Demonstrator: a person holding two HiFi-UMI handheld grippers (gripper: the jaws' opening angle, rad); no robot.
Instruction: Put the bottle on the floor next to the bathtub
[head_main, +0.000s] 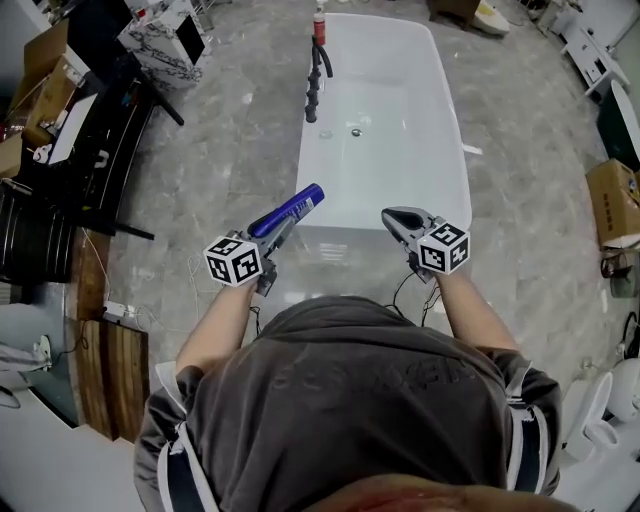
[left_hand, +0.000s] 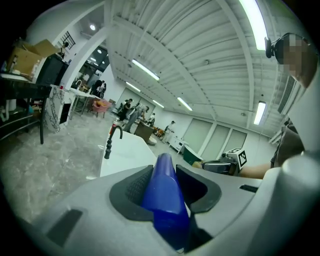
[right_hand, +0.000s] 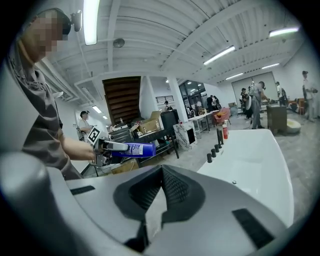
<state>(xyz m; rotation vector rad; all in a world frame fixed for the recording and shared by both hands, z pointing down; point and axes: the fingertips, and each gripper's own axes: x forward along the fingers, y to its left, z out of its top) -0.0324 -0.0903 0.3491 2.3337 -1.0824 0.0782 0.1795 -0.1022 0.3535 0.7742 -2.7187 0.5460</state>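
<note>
A blue bottle sticks out forward from my left gripper, which is shut on its lower part just above the near end of the white bathtub. In the left gripper view the bottle fills the gap between both pads. The right gripper view shows the same bottle held level over the floor. My right gripper hovers at the tub's near rim, shut, with nothing in it. The grey marble floor lies to the left of the tub.
A black faucet and a red bottle stand at the tub's far left rim. Black racks and cardboard boxes line the left side, and a marble-patterned cabinet stands at the back. Another box sits right.
</note>
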